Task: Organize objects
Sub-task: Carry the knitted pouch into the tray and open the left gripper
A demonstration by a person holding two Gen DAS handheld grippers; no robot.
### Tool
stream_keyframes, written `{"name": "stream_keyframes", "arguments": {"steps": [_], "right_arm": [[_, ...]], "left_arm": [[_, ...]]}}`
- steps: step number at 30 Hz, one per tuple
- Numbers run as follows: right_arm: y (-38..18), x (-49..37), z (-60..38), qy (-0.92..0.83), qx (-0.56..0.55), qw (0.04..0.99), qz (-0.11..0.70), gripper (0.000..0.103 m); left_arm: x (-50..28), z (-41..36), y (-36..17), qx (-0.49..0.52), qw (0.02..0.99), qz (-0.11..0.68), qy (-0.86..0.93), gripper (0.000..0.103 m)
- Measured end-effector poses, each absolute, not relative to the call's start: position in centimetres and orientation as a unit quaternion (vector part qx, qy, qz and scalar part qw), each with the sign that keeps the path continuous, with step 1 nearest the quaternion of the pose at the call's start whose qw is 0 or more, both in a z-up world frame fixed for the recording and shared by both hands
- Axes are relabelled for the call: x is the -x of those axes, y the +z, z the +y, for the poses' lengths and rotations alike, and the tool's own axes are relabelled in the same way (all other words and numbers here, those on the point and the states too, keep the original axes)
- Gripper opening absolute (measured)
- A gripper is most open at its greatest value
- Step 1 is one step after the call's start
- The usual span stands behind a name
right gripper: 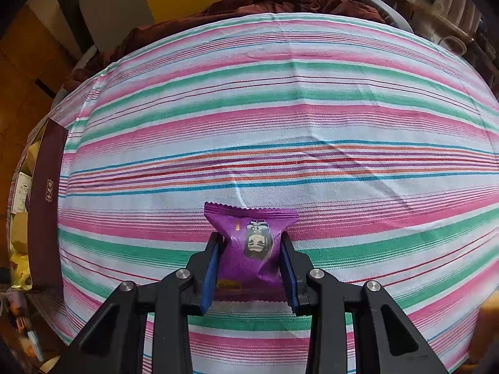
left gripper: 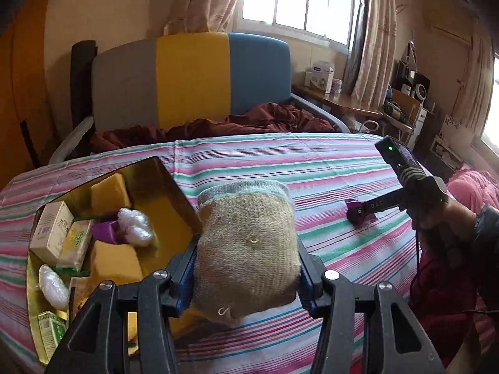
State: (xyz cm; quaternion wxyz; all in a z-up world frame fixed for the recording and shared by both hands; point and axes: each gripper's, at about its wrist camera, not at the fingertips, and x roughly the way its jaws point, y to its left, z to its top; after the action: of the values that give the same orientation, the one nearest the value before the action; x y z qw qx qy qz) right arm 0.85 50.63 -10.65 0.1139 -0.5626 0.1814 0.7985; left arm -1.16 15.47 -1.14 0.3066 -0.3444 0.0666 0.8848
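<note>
Left hand-held gripper [left gripper: 246, 268] clamps soft, squashy knitted sock [left gripper: 246, 243] mid-body; right hand-held gripper [right gripper: 249, 268] pinches light, crinkly purple packet [right gripper: 251, 243] at its sides, likely slippery.

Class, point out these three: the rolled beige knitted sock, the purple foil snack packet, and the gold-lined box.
Rolled beige knitted sock [left gripper: 246, 249], left wrist view, mid-body.
Purple foil snack packet [right gripper: 252, 243], right wrist view, printed face.
Gold-lined box [left gripper: 171, 184], left wrist view, right wall.
</note>
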Motion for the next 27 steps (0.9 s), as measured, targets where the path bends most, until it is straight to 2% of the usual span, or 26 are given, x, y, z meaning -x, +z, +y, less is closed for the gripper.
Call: {"name": "stream_keyframes", "arguments": {"steps": [5,10,16,26,27], "right_arm": [[-10.7,-0.3,49.4,0.800,0.564,0.121,0.162,0.036],[-10.6,0.0,48.6,0.805,0.563,0.128,0.136,0.035],[-9.0,1.0,44.9,0.819,0.554,0.100,0.111,0.035],[-2.7,4.6,30.0,0.865,0.494,-0.065,0.055,0.035],[-2.7,4.7,28.5,0.866,0.491,-0.078,0.051,0.035]], "left_arm": [[4.4,8.1,-0.9,0.359,0.254,-0.007,0.898,0.054],[8.2,2.8,-2.8,0.394,0.200,-0.056,0.895,0.054],[11.3,3.0,-4.7,0.414,0.180,-0.041,0.891,0.054],[13.9,4.6,-5.6,0.434,0.183,-0.047,0.881,0.057],[13.8,4.4,-5.5,0.432,0.182,-0.050,0.882,0.060]]}}
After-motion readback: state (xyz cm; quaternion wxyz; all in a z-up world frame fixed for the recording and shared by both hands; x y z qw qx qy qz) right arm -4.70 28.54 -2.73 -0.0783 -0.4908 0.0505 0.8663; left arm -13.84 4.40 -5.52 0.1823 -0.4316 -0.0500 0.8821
